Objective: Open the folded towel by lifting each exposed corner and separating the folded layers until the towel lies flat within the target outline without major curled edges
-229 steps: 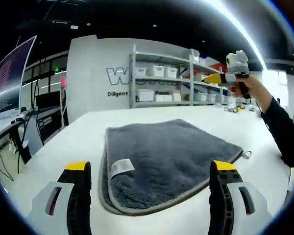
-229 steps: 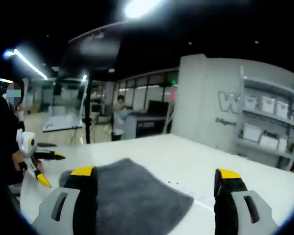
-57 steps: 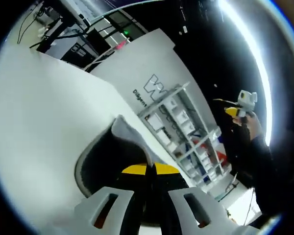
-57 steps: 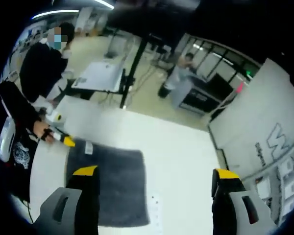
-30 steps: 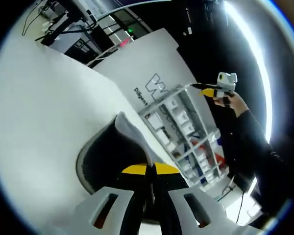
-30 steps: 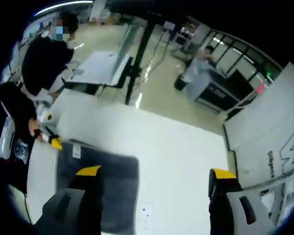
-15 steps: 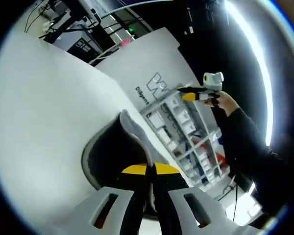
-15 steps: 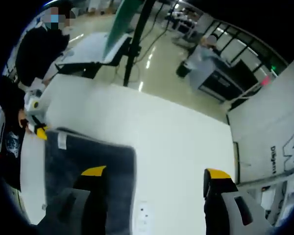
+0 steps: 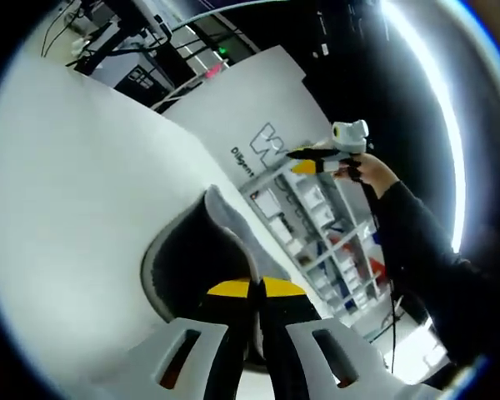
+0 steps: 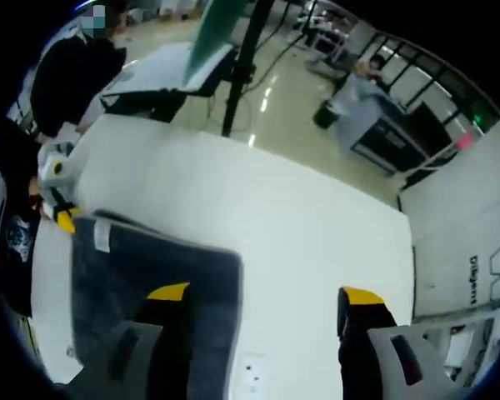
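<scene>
The grey towel lies folded on the white table, a white label near its far left corner. At that corner my left gripper is shut on the towel. In the left gripper view its own jaws are closed together on a raised fold of towel. My right gripper is open, hovering high above the towel's right edge with nothing between its jaws. In the left gripper view it hangs in the air at upper right, held by a hand in a dark sleeve.
Bare white tabletop spreads left of the towel. A white wall with lettering and shelves of boxes stand beyond. A black stand, a screen and people are past the table's far edge.
The right gripper has swung over the table, so the towel looms larger in its view, and has crossed leftward in the left gripper view. The left gripper stays shut on the towel corner.
</scene>
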The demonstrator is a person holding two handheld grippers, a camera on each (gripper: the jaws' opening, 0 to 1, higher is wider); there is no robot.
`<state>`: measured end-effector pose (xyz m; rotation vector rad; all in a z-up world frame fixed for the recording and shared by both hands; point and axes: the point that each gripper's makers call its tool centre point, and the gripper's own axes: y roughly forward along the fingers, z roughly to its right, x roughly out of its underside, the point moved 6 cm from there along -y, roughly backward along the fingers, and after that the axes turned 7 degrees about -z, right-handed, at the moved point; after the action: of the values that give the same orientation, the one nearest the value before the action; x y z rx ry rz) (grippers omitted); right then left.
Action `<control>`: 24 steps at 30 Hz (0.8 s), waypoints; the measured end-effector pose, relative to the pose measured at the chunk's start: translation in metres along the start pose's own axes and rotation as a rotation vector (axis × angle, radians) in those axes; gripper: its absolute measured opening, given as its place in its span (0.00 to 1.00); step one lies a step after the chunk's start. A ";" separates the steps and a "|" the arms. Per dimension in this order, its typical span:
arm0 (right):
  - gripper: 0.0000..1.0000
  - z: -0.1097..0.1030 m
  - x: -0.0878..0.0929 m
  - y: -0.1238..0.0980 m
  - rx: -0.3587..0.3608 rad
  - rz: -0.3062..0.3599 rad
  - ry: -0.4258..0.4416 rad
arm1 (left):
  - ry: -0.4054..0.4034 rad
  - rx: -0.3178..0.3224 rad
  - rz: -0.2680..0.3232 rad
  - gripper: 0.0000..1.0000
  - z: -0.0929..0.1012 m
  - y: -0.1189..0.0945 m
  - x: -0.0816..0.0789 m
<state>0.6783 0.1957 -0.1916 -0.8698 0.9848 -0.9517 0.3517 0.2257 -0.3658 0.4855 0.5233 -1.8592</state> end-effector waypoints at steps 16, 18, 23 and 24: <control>0.53 -0.012 0.004 0.034 -0.038 -0.015 -0.025 | 0.008 -0.024 -0.006 0.02 0.009 0.004 0.008; 0.51 -0.014 0.003 0.039 -0.046 -0.013 -0.024 | 0.007 -0.025 -0.004 0.02 0.008 0.003 0.006; 0.51 -0.020 0.004 0.058 -0.063 -0.029 -0.026 | 0.009 -0.031 -0.004 0.02 0.004 0.003 0.004; 0.50 -0.022 0.005 0.064 -0.070 -0.032 -0.026 | 0.012 -0.031 -0.004 0.02 0.004 0.003 0.004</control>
<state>0.6740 0.2090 -0.2580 -0.9565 0.9887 -0.9351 0.3533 0.2193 -0.3646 0.4749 0.5609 -1.8502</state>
